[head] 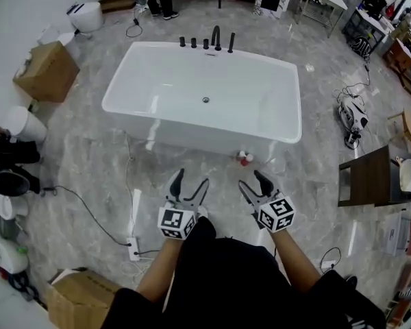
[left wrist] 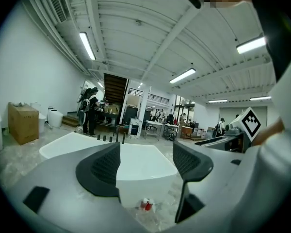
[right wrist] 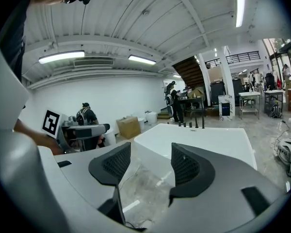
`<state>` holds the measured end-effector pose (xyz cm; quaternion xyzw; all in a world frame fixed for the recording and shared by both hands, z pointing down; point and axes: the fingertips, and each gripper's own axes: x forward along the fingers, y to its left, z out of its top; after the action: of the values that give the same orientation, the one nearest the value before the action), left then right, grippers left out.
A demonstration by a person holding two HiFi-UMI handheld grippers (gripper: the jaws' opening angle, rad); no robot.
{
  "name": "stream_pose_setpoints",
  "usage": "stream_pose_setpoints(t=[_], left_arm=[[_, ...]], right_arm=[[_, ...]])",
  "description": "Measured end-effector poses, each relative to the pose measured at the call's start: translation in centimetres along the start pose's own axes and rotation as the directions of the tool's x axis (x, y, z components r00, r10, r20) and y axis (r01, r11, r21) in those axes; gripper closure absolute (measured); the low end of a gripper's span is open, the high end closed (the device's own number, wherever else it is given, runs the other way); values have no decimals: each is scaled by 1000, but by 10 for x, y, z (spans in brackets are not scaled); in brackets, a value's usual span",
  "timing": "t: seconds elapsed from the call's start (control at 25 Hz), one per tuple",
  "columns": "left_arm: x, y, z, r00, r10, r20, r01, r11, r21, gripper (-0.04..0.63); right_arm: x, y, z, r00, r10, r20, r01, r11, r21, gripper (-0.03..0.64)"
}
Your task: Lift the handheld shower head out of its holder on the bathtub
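A white freestanding bathtub (head: pixel 260 132) stands on the marble floor ahead of me. On its far rim is a row of black fittings: three knobs, a curved spout (head: pixel 216 36) and the upright handheld shower head (head: pixel 231 43) in its holder at the row's right end. My left gripper (head: pixel 192 178) and right gripper (head: pixel 250 179) hang side by side in front of the tub's near wall, far from the fittings. Both are open and empty. The left gripper (left wrist: pixel 145 161) looks across the tub (left wrist: pixel 136 164) at the shower head (left wrist: pixel 123 137). The right gripper (right wrist: pixel 150 161) sees the shower head (right wrist: pixel 202 122) too.
A small red and white object (head: pixel 244 157) lies on the floor against the tub's near wall. A power strip (head: pixel 133 249) and its cable run at my left. Cardboard boxes (head: pixel 46 70) stand at the left, a dark wooden table (head: pixel 370 177) at the right.
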<state>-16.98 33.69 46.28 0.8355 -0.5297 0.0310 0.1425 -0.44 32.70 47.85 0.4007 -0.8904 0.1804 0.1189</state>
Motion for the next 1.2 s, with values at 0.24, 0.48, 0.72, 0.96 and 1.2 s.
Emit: stream_pose_setpoints(t=[0.24,0.48,0.72,0.96,1.2], left_arm=[[18,67,21,1000,0,15,0,1000,1,282],[30,113,29,999,7,36,-7,1000,-10,282],[21,148,31,999,16,49,-14,999,-29,283],[26,149,23,997,51,59,-47,997,-64,282],[26,148,23,997,55,54,-53,998,-40,282]], right_arm=[[71,9,32,1000,-2,0,2,999,-33,387],[110,14,37,1000,-5,-28,5,1000,-20,387],[131,19,53,999,-47,-22,47,999,-13,387],[143,17,59,999,-23,-26,22,999,-41,387],[152,10,54,1000,-10,-16,10,1000,-25,387]])
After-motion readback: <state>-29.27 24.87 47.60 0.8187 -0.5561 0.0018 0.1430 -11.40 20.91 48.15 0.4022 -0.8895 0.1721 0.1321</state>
